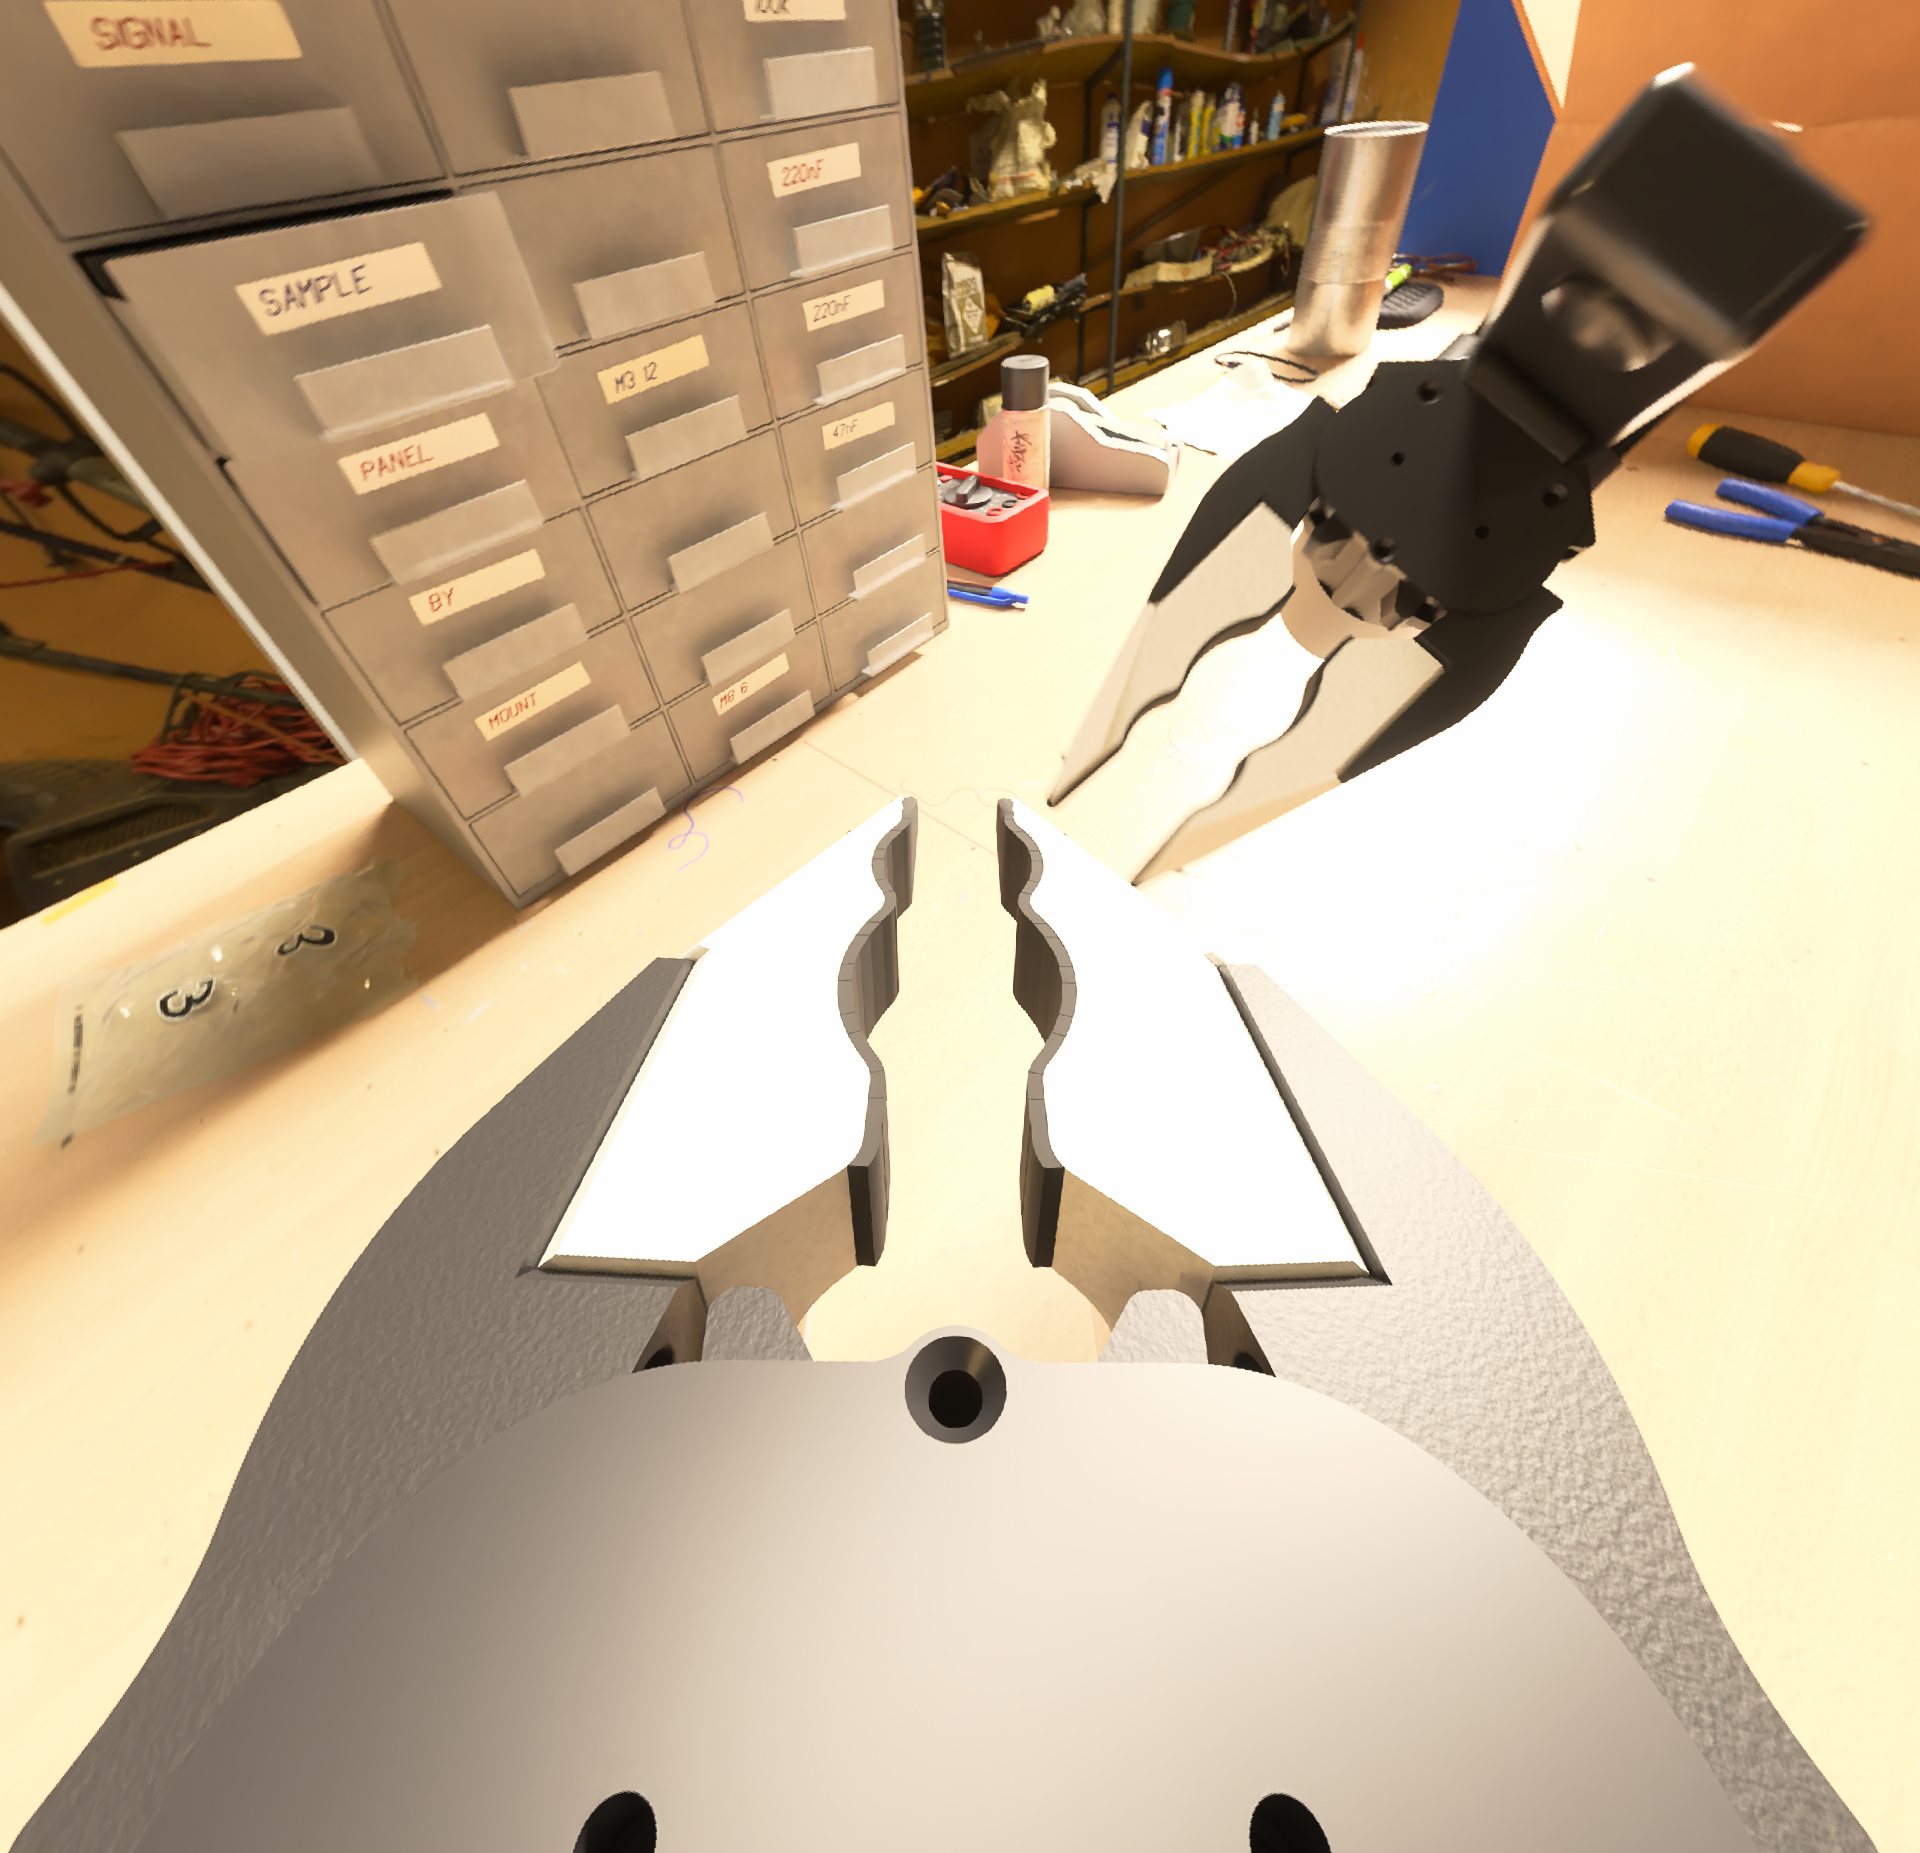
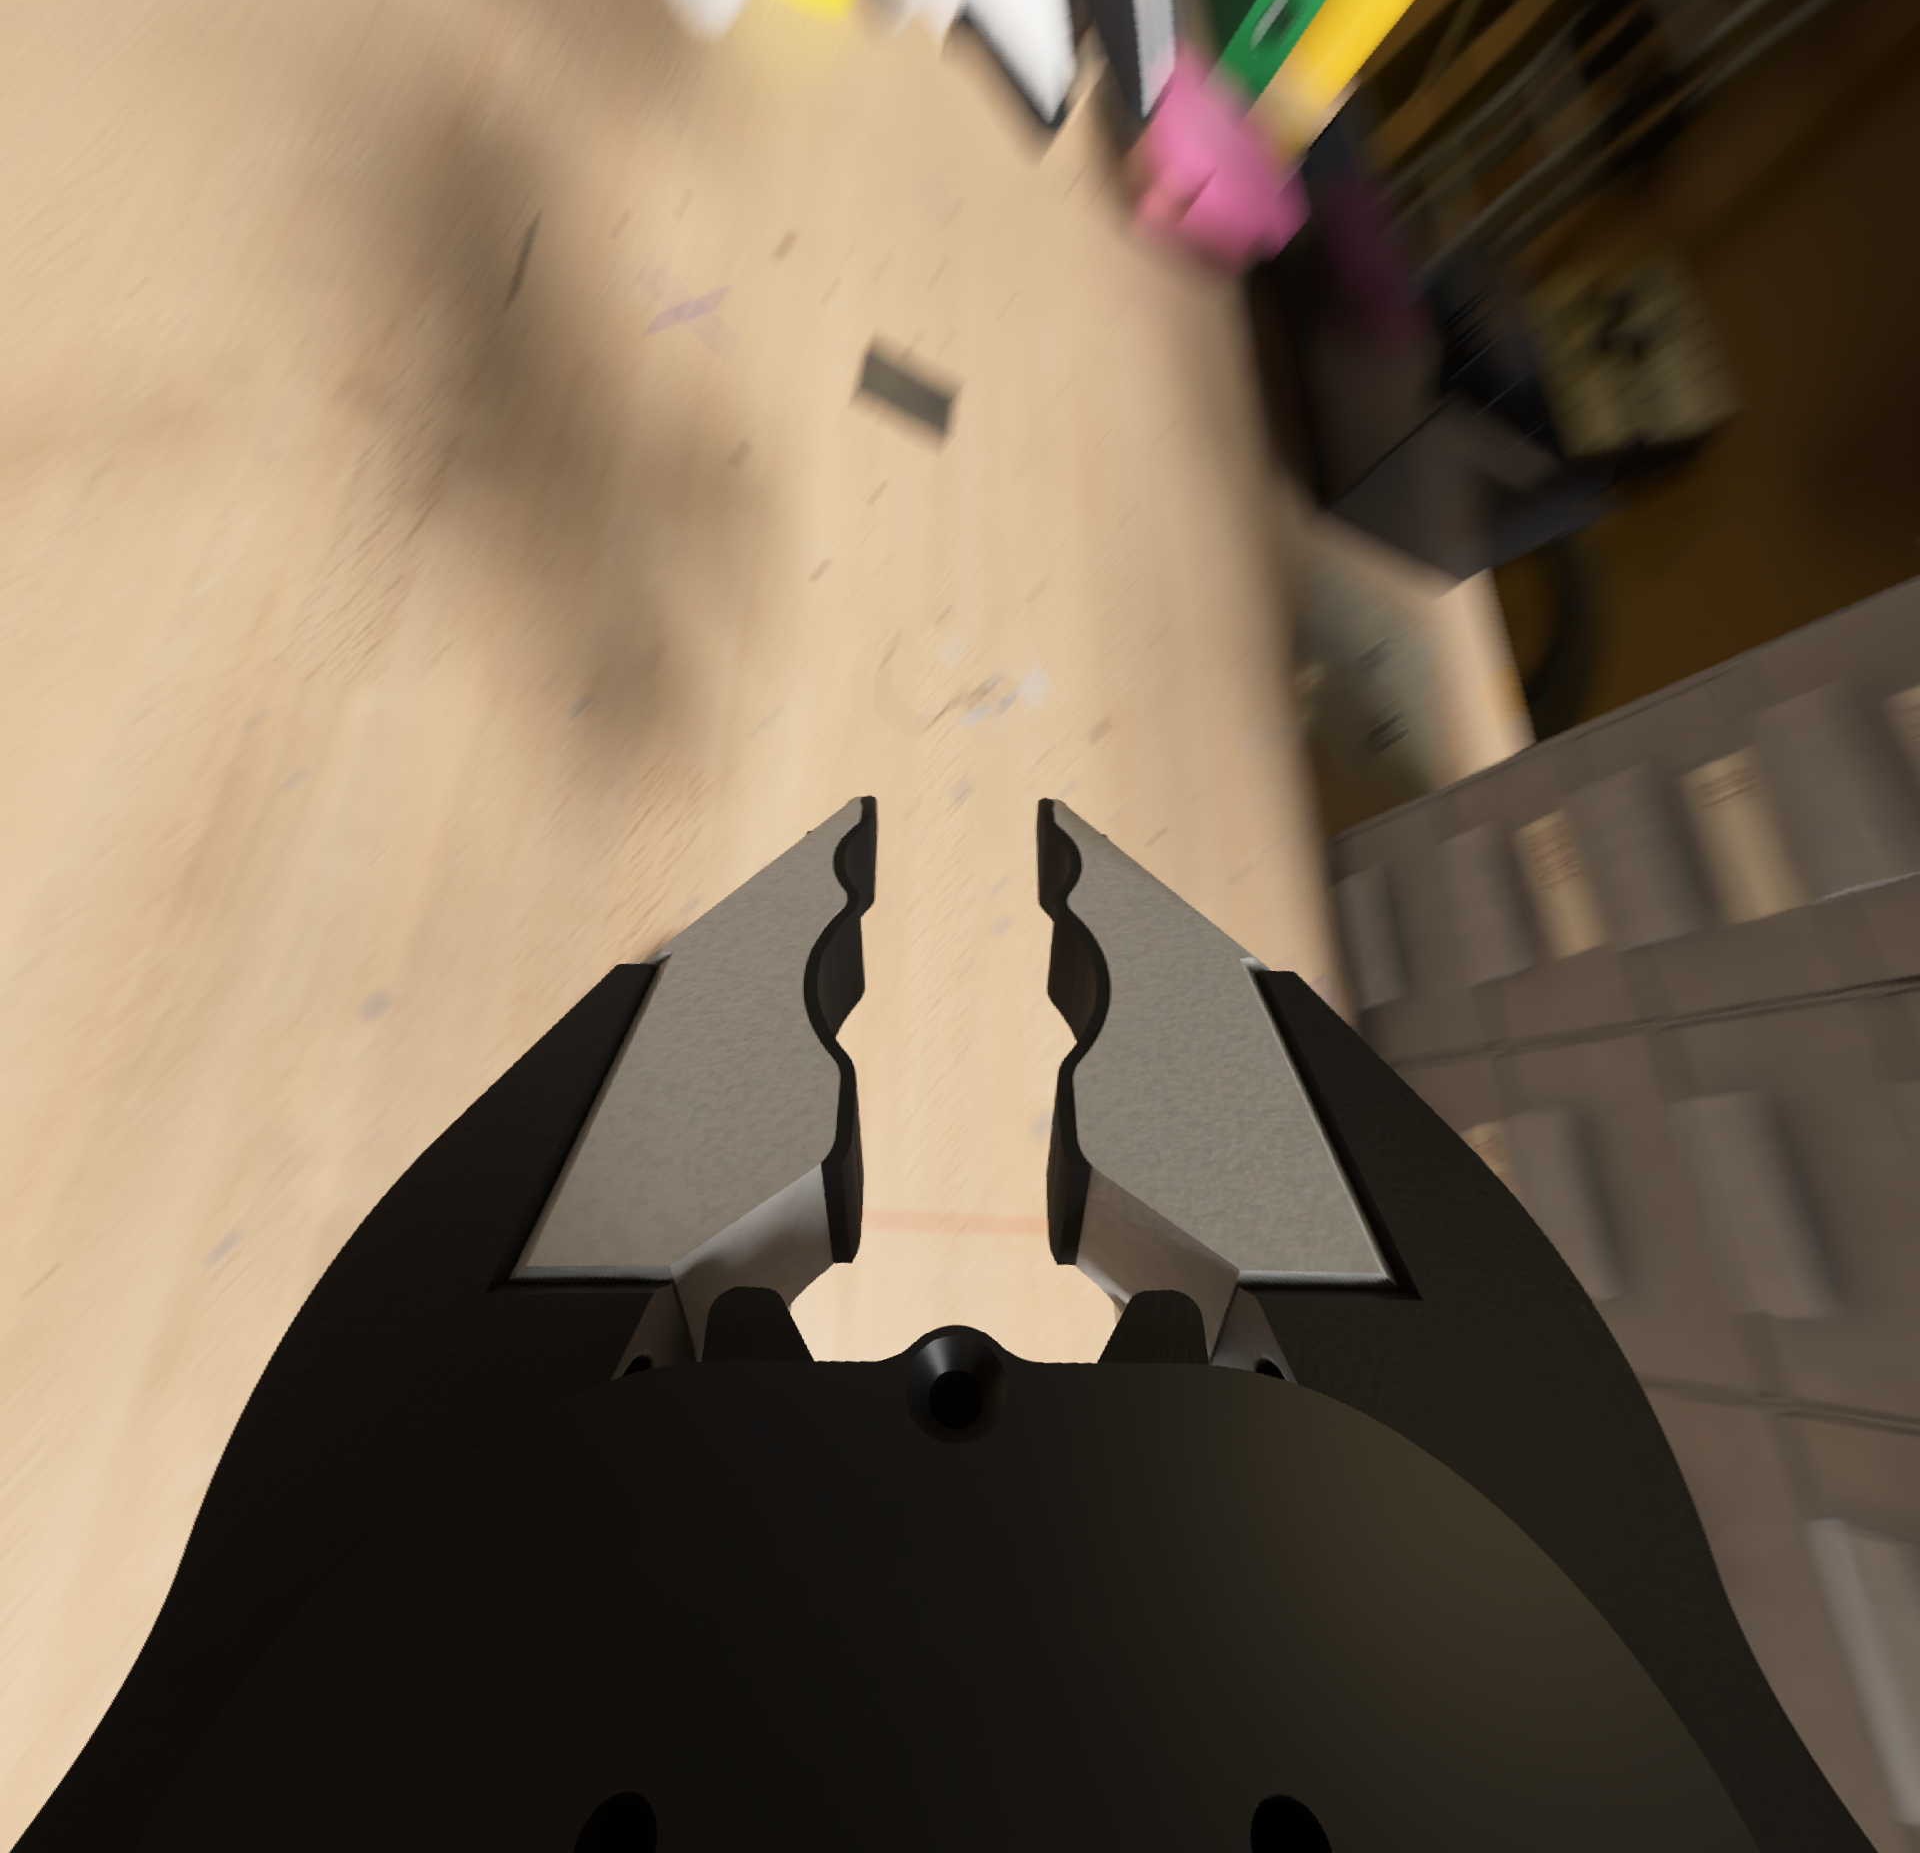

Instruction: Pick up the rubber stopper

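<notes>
A small dark grey block [image 2: 904, 406], possibly the rubber stopper, lies on the wooden bench ahead of my right gripper [image 2: 956, 806]; the right wrist view is blurred, so I cannot be sure. The right gripper is black, open and empty, well short of the block. It also shows in the left wrist view [image 1: 1096, 839], tilted down with its tips just above the bench. My left gripper [image 1: 956, 816] is grey, open and empty, low over the bench [image 1: 1455, 972] with its tips close to the right gripper's.
A grey drawer cabinet [image 1: 582, 432] stands at the left, seen also in the right wrist view [image 2: 1662, 972]. A red tray [image 1: 992, 525], a bottle [image 1: 1018, 421], blue-handled pliers [image 1: 1766, 515], a metal cylinder [image 1: 1356, 234] and a plastic bag [image 1: 208, 1003] lie around. A pink object [image 2: 1216, 182] sits far off.
</notes>
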`<control>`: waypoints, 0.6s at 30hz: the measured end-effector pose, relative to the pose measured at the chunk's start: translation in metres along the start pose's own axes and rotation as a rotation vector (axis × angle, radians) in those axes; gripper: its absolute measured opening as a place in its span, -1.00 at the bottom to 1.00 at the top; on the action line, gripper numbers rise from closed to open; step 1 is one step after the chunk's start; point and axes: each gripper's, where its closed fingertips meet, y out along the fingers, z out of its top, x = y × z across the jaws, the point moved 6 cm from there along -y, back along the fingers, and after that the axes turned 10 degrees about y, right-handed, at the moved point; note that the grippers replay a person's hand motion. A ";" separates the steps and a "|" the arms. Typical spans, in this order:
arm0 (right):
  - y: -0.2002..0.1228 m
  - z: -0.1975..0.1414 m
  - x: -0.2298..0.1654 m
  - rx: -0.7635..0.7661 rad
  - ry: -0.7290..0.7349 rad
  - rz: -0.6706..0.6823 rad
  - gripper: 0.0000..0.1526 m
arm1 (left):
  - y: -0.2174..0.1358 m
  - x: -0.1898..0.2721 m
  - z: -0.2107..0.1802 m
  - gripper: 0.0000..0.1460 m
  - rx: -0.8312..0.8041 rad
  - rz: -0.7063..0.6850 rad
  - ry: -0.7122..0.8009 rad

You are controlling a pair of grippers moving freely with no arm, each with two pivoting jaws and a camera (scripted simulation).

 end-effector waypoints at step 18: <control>0.035 -0.091 -0.033 -0.545 0.234 0.348 -0.47 | 0.076 -0.025 0.024 -0.80 0.048 0.004 0.140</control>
